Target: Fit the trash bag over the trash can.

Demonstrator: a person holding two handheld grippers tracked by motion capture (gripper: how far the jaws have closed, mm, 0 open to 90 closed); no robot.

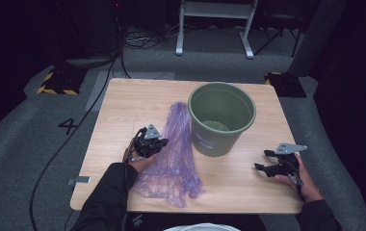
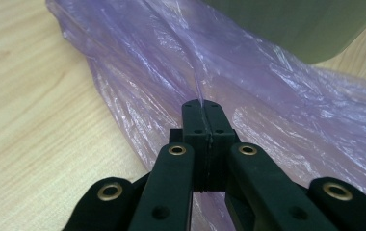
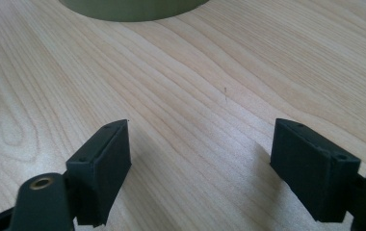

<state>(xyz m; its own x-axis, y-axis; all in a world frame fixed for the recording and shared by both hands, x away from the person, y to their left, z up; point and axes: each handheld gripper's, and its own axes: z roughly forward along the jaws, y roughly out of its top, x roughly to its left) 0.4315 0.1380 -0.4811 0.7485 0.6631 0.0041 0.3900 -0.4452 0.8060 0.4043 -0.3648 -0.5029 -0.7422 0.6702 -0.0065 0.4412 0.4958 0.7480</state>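
On the wooden surface [image 1: 118, 101], a green bin [image 1: 221, 118] stands upright and open-mouthed toward one o'clock of the middle, and a crumpled purple plastic bag [image 1: 174, 159] lies stretched beside it, running from about twelve o'clock down to six along the bin's nine-o'clock side, close against the bin's wall. The work in hand looks like lining the bin with that bag.

The left claw [image 1: 158, 144] sits at the bag's nine-o'clock edge. From the left gripper view, the left claw [image 2: 202, 108] has its jaws pressed together with a thin ridge of the purple film [image 2: 181, 53] pinched between the tips; the rest of the sheet spreads flat and wrinkled beyond. Catching one layer like this is probably meant to lift or peel the bag so its mouth can be found and opened.

The right claw [image 1: 264, 160] rests low at four o'clock, well apart from the bag and just off the bin's base. In the right gripper view, the right claw [image 3: 200, 163] has its jaws spread wide over bare wood, holding nothing, with the bin's bottom edge [image 3: 133, 8] at twelve o'clock. It seems parked and ready, placed to come across and take the opposite edge of the bag once the left raises it.
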